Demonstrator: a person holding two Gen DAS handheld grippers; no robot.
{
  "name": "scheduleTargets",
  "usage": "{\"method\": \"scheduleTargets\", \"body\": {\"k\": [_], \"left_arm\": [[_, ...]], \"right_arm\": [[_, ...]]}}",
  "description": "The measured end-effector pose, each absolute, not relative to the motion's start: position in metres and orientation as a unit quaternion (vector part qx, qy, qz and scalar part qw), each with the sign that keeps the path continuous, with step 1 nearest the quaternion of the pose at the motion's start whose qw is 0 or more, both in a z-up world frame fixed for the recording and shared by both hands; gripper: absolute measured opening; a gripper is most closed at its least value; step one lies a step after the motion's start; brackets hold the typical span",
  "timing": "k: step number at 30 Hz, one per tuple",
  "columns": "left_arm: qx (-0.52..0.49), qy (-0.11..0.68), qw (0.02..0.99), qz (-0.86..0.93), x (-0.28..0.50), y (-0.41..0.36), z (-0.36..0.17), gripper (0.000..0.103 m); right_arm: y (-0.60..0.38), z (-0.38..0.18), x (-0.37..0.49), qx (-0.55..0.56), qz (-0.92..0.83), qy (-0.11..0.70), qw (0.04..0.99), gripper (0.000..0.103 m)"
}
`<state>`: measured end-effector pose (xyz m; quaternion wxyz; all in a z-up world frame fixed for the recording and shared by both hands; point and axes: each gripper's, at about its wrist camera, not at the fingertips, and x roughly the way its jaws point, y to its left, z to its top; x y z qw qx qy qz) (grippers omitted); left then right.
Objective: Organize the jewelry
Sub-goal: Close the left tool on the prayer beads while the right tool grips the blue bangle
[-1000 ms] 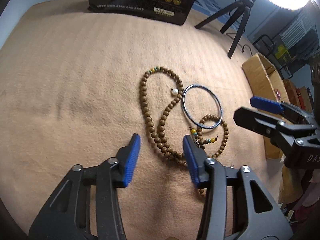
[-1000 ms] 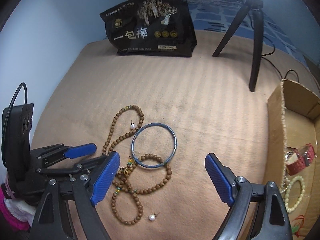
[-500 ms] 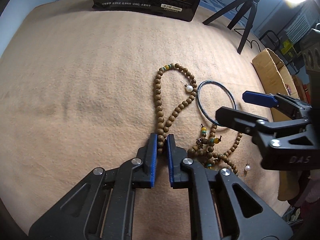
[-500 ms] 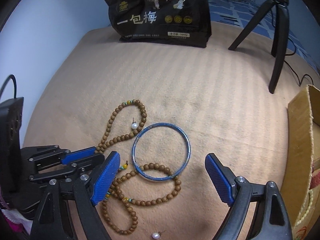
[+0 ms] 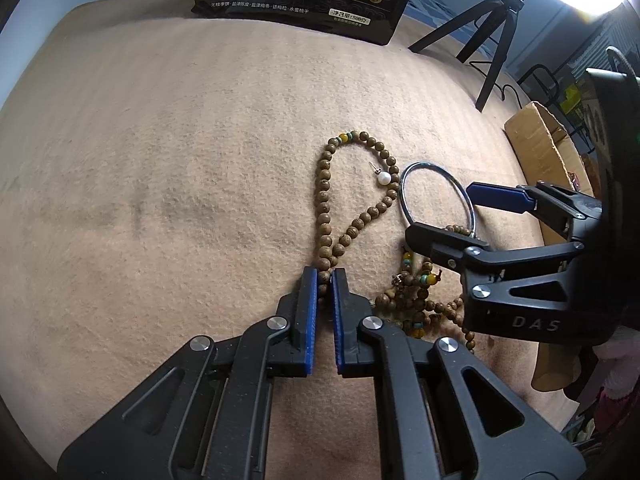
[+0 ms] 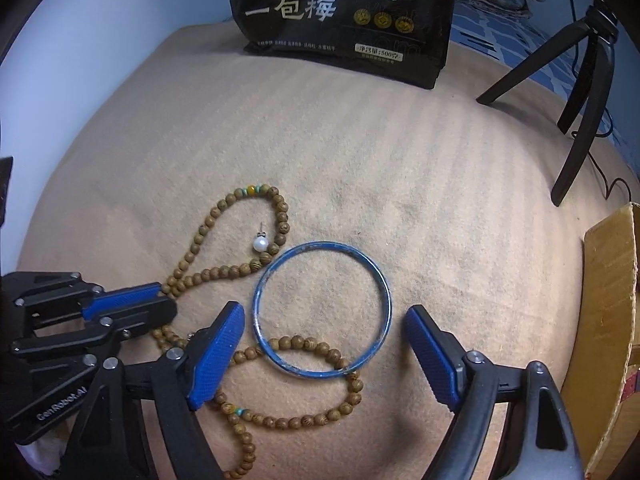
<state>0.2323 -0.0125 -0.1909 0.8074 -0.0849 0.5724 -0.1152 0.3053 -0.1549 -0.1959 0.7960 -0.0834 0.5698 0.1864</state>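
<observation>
**Me:** Blue pads of my left claw (image 5: 325, 280) are now pressed together on the wooden bead necklace (image 5: 324, 200). One second ago they stood wide apart above the beads, and half a second ago they had just come together on the strand; now the strand sits between the two pads, close to the tips.

**You:** And what does it mean for the task?

**Me:** I judge that the pick is made, so the necklace can be lifted next. It lies long on the tan blanket (image 5: 160, 200), and one loop of it passes under the blue bangle (image 6: 323, 311), so I think a lift may pull the bangle with it.

**You:** What about your other claw?

**Me:** My right claw (image 6: 323, 354) is wide apart and holds nothing. It has moved closer: before, the bangle was further ahead of it, and now the near part of the ring lies between the two pads. I cannot tell if the pads touch the blanket.

**You:** Anything else near?

**Me:** A pearl earring (image 6: 260, 243) lies inside the far loop of the necklace, just beside the beads. The cardboard box (image 6: 612, 280) stands to the right, well apart from the bangle; probably the jewelry must go there. A black snack bag (image 6: 348, 12) and a tripod (image 6: 580, 100) are at the far side.
</observation>
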Motion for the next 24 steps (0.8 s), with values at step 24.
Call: {"method": "scheduleTargets", "body": {"k": [24], "left_arm": [[-0.102, 0.561, 0.814, -0.109, 0.235, -0.009, -0.18, 0.005]], "right_arm": [[-0.159, -0.18, 0.285, -0.098, 0.173, 0.55, 0.811, 0.073]]}}
